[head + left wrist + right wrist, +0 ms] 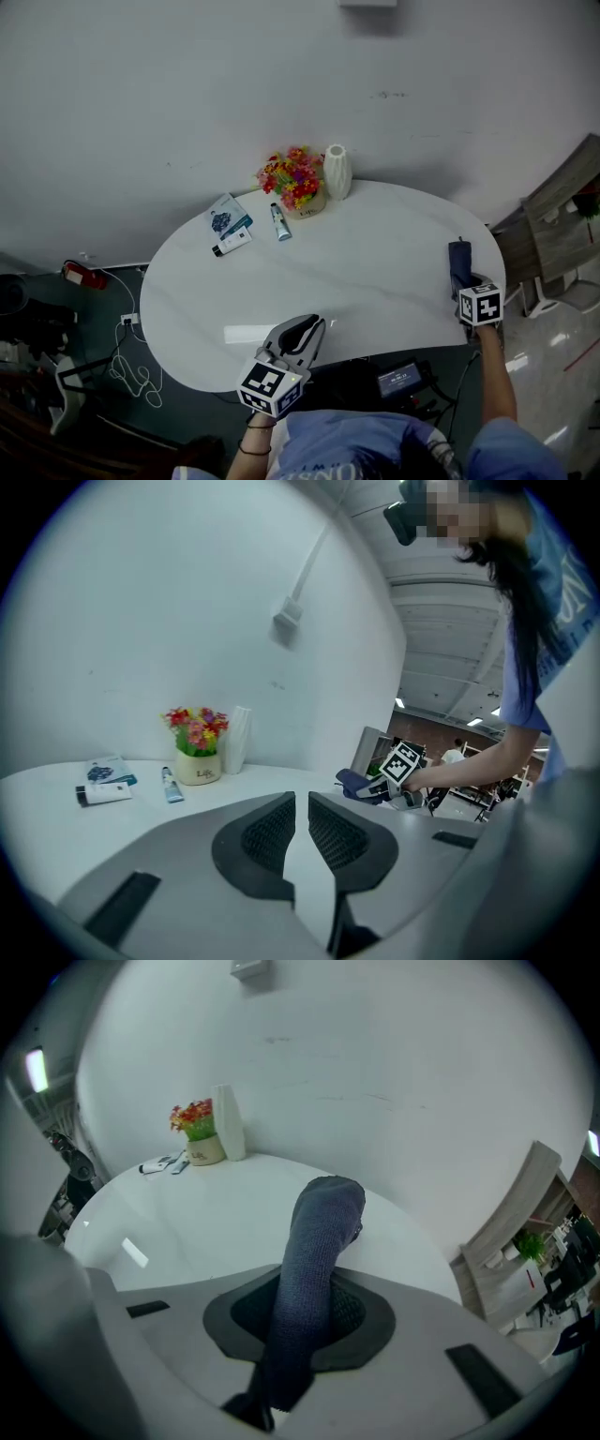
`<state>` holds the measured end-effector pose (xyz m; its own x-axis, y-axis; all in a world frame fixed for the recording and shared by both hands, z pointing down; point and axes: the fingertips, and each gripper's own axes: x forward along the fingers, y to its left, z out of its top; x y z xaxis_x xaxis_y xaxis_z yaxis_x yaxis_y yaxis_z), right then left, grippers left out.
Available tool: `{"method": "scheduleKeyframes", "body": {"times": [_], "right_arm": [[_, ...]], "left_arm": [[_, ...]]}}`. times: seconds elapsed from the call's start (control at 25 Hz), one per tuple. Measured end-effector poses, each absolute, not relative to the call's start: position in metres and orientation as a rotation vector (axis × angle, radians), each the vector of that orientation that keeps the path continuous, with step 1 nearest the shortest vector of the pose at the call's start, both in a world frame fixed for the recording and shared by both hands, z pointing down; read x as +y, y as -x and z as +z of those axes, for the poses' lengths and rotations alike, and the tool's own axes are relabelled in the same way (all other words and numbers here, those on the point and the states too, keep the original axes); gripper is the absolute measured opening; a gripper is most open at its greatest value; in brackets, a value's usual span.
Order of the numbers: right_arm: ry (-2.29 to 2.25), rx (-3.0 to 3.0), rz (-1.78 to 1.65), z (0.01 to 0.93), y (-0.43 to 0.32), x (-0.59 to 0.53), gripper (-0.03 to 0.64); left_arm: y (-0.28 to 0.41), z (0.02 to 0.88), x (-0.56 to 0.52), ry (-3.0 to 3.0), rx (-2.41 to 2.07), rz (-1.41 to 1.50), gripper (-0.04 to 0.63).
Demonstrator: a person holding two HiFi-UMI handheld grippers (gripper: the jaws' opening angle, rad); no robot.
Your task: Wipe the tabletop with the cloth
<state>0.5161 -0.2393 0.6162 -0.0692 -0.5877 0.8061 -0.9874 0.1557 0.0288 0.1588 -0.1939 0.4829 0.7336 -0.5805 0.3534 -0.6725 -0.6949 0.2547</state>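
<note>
Cloth (323,1232) dk blue knit, bunched; held by rt hand-held gripper (300,1309)

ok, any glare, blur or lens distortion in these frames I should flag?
Head view: dim and even, one bright glare patch on the table near the left claw. Left gripper view: strong fisheye, black corners, the claw looms soft, mosaic patch at top. Right gripper view: same fisheye vignette, small glare streak on the table, cloth sharp.
</note>
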Motion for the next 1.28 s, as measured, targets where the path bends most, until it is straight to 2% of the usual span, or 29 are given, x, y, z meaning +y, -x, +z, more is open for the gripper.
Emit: {"method": "scheduleKeyframes", "body": {"times": [0.28,0.76,1.04,1.28], "right_arm": [[-1.331,-1.939,0.677,0.59,-0.334,-0.238,0.069],[-0.743,-2.278,0.56,0.585,0.04,-0.18,0.069],[-0.396,-2.365,0.542,0.596,0.216,-0.12,0.069],[-0.188,-2.38,0.545,0.609,0.314,-0.074,0.068]], "left_arm": [[-0.019,0.488,-0.156,-2.45,-1.184,0.336,0.037],[0.219,0.505,-0.063,-2.181,-1.584,0.311,0.037],[0.29,0.515,-0.014,-2.009,-1.745,0.259,0.037],[0.31,0.522,0.013,-1.946,-1.78,0.24,0.037]]}}
